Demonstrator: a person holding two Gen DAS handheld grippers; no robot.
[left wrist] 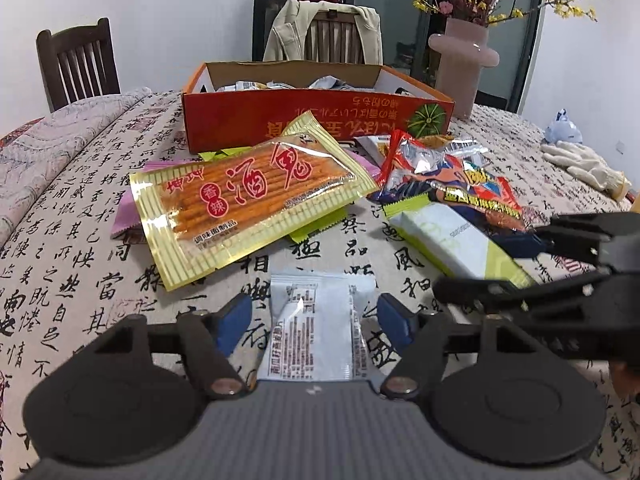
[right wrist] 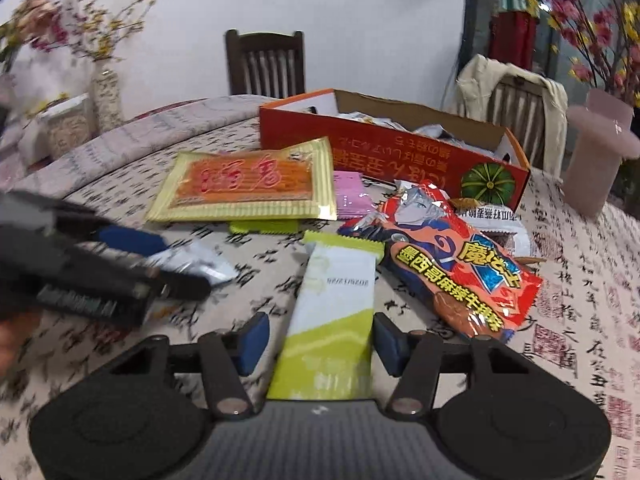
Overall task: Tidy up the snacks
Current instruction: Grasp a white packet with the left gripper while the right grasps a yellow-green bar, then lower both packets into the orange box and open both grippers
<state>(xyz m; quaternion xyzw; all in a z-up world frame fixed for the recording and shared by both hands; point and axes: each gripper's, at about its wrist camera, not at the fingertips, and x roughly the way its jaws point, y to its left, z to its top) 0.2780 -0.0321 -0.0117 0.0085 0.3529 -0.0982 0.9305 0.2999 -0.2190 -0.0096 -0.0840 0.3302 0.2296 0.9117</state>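
While both grippers are hovering low over the counter [left wrist: 100, 216], the snacks are lying scattered on its calligraphy-print cloth, just in front of the orange cardboard box [left wrist: 316, 116] at the far side. The left gripper [left wrist: 315, 318] is straddling a small white sachet [left wrist: 318, 328]; its jaws are standing apart on either side, blue pads [left wrist: 234, 322] clear of the wrapper, so nothing is being grasped there. The right gripper [right wrist: 318, 340] is reaching over a white-and-lime bar wrapper [right wrist: 336, 312]. Its jaws are flanking the near end of the bar, the right pad looking right at the wrapper's edge, the left pad showing a gap; I cannot tell whether it is pinching yet.

Further out, a big yellow-bordered spicy strip packet [left wrist: 244, 200] is lying tilted on the left, resting over a pink wrapper [left wrist: 124, 216] and a lime one. To the right, a red-and-blue cartoon snack bag [right wrist: 452, 268] is sitting beside the bar, its near corner overlapping the bar's far end in the left wrist view. The box is already holding several silver-wrapped packets. A pink vase [left wrist: 464, 60] with blossom branches is standing beyond the box's right end, a white glove [left wrist: 584, 164] is lying at the far right, and a chair draped with a beige jacket [left wrist: 324, 28] is standing behind.
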